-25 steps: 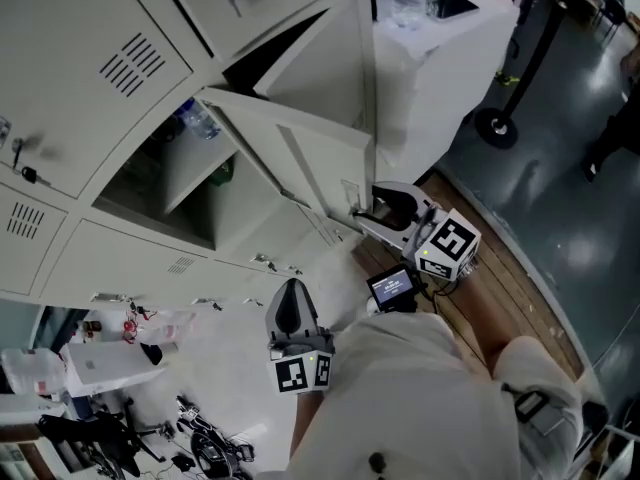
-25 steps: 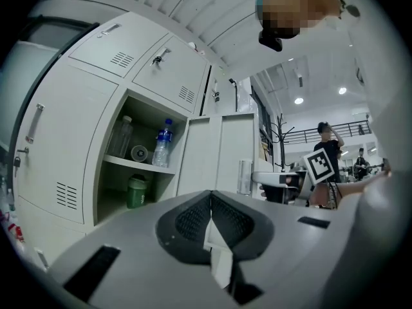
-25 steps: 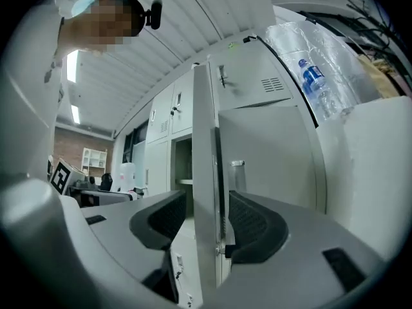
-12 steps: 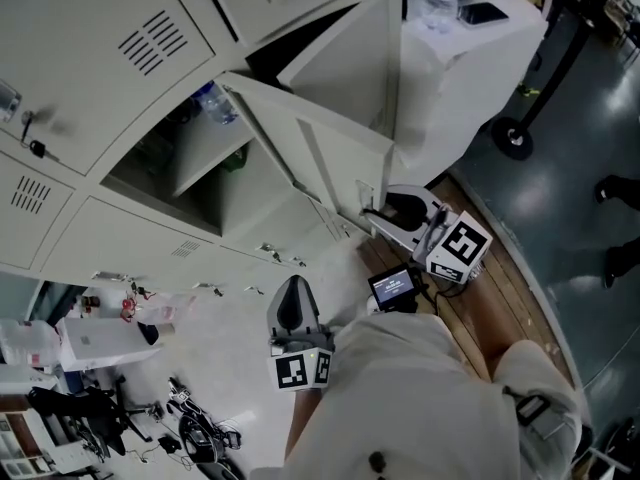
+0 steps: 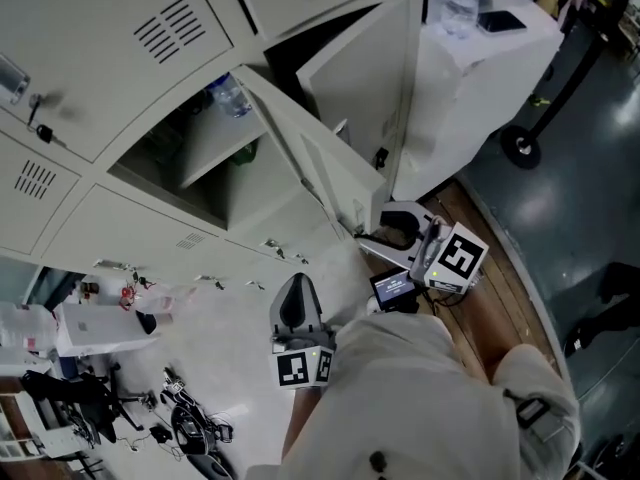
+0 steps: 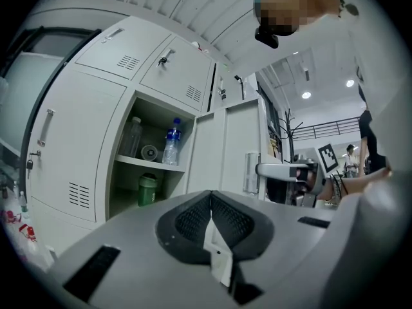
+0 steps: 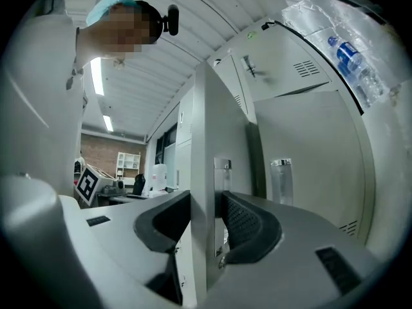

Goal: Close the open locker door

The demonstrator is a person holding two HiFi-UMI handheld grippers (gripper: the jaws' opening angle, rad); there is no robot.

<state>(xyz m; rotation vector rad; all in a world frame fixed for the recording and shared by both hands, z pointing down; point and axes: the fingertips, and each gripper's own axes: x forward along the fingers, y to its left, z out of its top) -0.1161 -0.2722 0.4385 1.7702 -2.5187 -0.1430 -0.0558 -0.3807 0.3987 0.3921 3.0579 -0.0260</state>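
Note:
The open locker door [image 5: 330, 163] stands out from the grey locker bank, and its free edge [image 7: 205, 172] runs up between the jaws of my right gripper [image 5: 383, 230]. Both pads lie against that edge beside the metal latch plate [image 7: 222, 192]. The jaws have just been opening a little, with the door's edge still between them. My left gripper [image 5: 291, 290] hangs lower, in front of the lockers, shut on nothing. In the left gripper view, the left gripper [image 6: 210, 201] faces the open compartment, where a water bottle [image 6: 171, 142] and a green flask [image 6: 147, 190] stand.
A second locker door [image 5: 365, 73] stands open above and to the right. A white covered table [image 5: 470, 63] with a bottle and a phone is at the right. A black stand base [image 5: 522, 146] is beyond it. Cables and clutter [image 5: 120, 388] lie on the floor at lower left.
My right gripper has moved with the door's edge, and the door has swung somewhat toward the locker. The left gripper has stayed where it was.

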